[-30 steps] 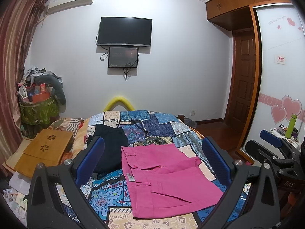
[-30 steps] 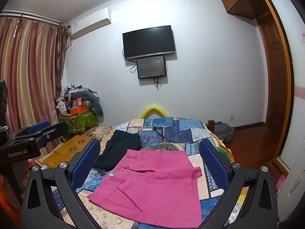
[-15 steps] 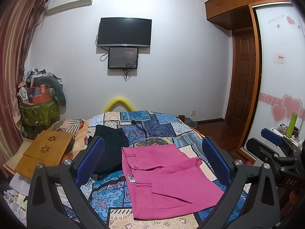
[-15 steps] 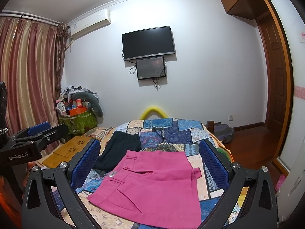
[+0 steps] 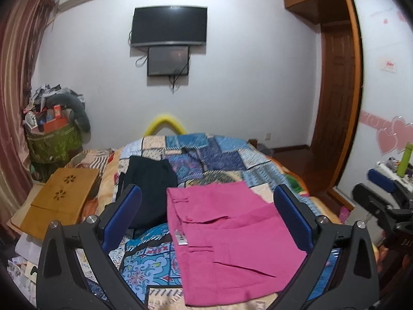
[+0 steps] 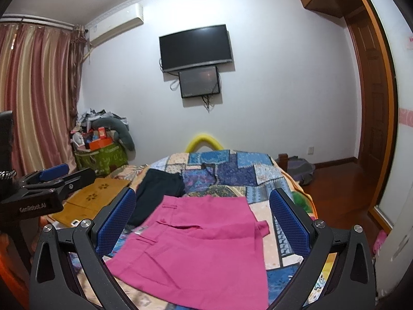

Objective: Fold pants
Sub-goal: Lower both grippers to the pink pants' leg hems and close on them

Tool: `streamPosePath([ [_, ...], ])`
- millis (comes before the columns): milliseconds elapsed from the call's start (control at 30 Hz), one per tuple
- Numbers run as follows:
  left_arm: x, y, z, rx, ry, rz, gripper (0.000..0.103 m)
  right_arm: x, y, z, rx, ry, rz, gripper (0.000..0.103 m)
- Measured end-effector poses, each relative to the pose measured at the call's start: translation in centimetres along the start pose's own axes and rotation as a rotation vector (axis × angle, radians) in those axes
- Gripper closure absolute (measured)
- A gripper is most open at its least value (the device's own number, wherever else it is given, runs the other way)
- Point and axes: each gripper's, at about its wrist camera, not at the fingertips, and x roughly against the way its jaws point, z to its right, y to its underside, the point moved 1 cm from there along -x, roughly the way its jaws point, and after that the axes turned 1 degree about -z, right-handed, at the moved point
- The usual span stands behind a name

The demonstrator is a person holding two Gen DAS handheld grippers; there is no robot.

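Pink pants lie folded in a flat rectangle on the patchwork bedspread, waistband to the left; they also show in the right wrist view. My left gripper is open and empty, held above and short of the pants. My right gripper is open and empty, also above the near part of the pants. Each gripper shows in the other's view: the right one at the right edge, the left one at the left edge.
Folded dark pants lie on the bed left of the pink ones. A wooden lap desk sits at the bed's left side. A cluttered green basket stands by the curtain. A door and wood floor are to the right.
Both grippers have drifted slightly; the view of the bed and pants is almost the same. The pants have not moved.
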Motion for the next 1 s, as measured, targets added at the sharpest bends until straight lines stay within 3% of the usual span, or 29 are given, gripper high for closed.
streamPosePath([
  [200, -6.9, 1.1, -2.0, 0.018, -0.034, -0.149, 0.0, -4.2, 2.0, 3.3, -0.006, 0.044, -0.104, 0.0],
  [400, -14.0, 3.0, -3.7, 0.031, -0.022, -0.335, 0.012, -8.6, 4.0, 7.1, -0.064, 0.051, -0.242, 0.001],
  [700, -22.4, 5.8, -5.2, -0.005, -0.009, -0.585, 0.044, -13.9, 6.2, 11.0, -0.105, 0.009, -0.432, 0.027],
  [1000, -26.6, 8.3, -4.9, -0.021, 0.07, -0.77, 0.05, -18.4, 8.4, 11.5, -0.099, -0.084, -0.583, 0.042],
])
